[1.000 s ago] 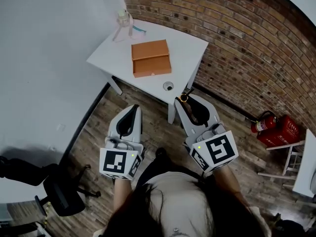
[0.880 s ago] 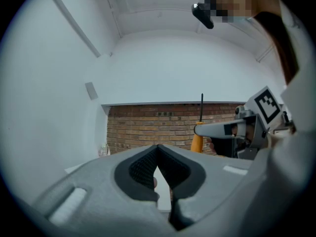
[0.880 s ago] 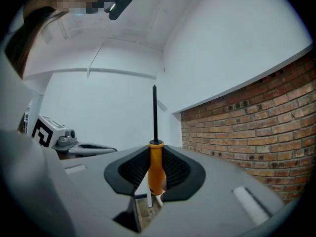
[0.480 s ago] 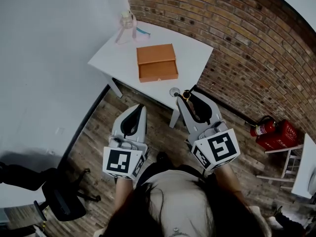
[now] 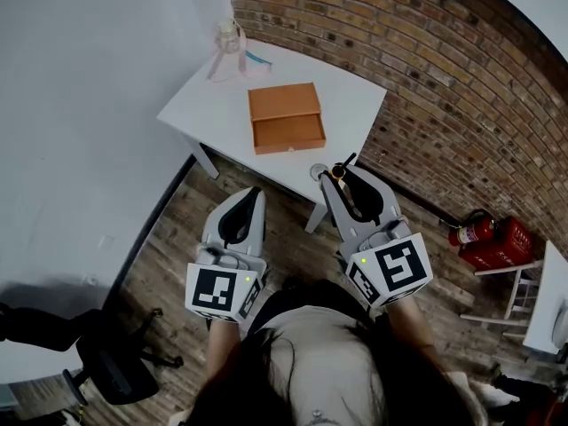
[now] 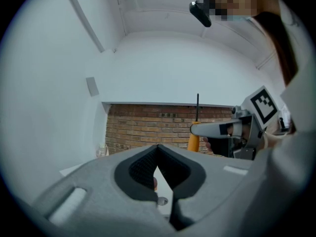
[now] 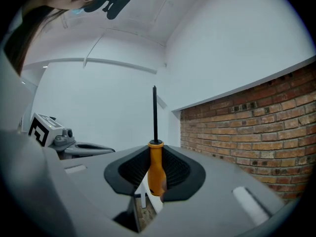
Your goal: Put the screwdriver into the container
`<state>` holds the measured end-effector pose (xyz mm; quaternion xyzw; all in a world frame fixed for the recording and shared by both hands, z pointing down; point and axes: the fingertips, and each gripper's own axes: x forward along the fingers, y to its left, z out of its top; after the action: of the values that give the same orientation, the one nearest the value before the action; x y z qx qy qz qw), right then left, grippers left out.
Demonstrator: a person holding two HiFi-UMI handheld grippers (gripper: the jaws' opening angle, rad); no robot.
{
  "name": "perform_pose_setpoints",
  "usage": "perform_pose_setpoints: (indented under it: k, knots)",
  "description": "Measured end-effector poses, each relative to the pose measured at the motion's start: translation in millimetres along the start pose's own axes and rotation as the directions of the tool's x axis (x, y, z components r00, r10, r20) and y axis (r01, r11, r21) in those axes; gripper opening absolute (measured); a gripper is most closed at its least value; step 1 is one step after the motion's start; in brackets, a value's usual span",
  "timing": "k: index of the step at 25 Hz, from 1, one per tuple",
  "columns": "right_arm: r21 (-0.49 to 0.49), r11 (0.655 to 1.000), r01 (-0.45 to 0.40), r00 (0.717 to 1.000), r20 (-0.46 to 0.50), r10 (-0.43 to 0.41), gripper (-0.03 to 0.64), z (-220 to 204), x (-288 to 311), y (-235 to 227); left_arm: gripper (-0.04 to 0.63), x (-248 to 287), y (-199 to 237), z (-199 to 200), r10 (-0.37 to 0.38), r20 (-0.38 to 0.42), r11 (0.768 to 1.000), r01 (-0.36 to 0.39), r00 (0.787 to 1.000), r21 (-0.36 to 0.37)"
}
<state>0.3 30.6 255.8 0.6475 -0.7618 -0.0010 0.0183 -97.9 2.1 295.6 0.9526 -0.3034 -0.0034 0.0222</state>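
An orange-brown box [image 5: 286,118], the container, lies on a white table [image 5: 204,96] ahead of me. My right gripper [image 5: 341,174] is shut on a screwdriver [image 7: 156,168] with an orange handle; its black shaft points straight up between the jaws. That gripper hovers over the table's near corner, short of the box. In the left gripper view the screwdriver [image 6: 193,141] shows upright in the right gripper [image 6: 217,129]. My left gripper [image 5: 251,195] is shut with nothing in it, over the wooden floor to the left. Its tips [image 6: 158,149] meet in front of the table.
A clear bottle [image 5: 227,38] stands at the table's far left corner, and a small round object [image 5: 317,170] lies at the near edge. A brick wall [image 5: 426,78] runs behind the table. A red fire extinguisher [image 5: 475,229] lies at the right, a black office chair [image 5: 106,362] at lower left.
The table and box have slid slightly down and right in the head view. Both grippers sit a little closer to the table's near edge, the screwdriver still held.
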Motion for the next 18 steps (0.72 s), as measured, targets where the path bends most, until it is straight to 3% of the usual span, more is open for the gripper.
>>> perform_pose_setpoints:
  k: [18]
  knots:
    - [0.018,1.0,-0.023,1.0,-0.013,0.023,0.078,-11,42,-31,0.0,37,24,-2,0.025,0.004,1.0,-0.025,1.0,0.0]
